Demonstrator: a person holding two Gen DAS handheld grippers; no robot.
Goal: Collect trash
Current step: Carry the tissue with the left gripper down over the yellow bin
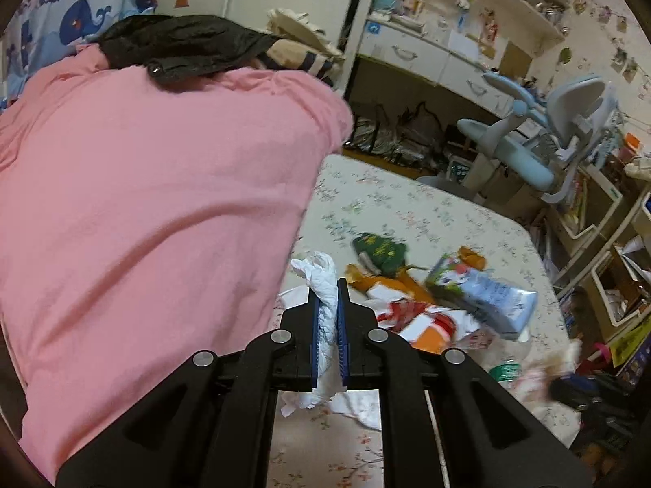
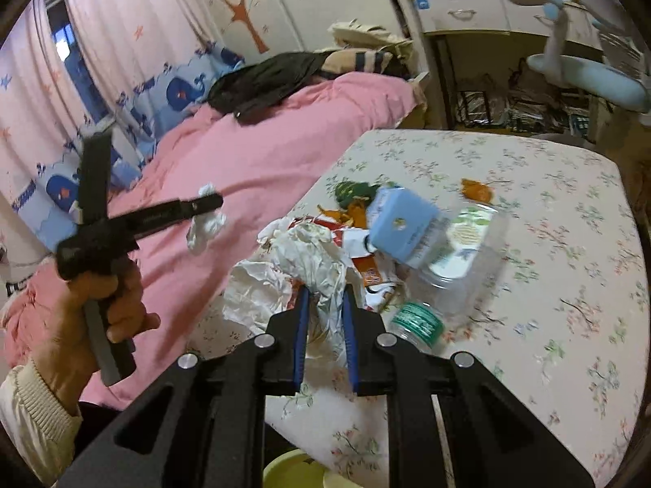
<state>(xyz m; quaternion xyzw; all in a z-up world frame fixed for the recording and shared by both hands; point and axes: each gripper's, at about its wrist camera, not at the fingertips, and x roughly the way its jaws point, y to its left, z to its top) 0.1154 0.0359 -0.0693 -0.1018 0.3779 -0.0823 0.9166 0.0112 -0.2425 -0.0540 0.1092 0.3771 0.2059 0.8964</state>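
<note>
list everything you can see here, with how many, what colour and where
tissue: one, white, clamped in the left hand-held gripper
crumpled paper: one, white, clamped in the right hand-held gripper
plastic bottle: one, clear with green cap, lying on the bed
carton: one, light blue, against the bottle
green wrapper: one, in the trash pile
orange peel: one piece, apart from the pile
bedsheet: one, cream floral
quilt: one, pink, left of the trash
black garment: one, on the quilt
chair: one, light blue, by the desk
left hand-held gripper: black, blue pads, shut
right hand-held gripper: same, shut
left hand: gripping the handle
</note>
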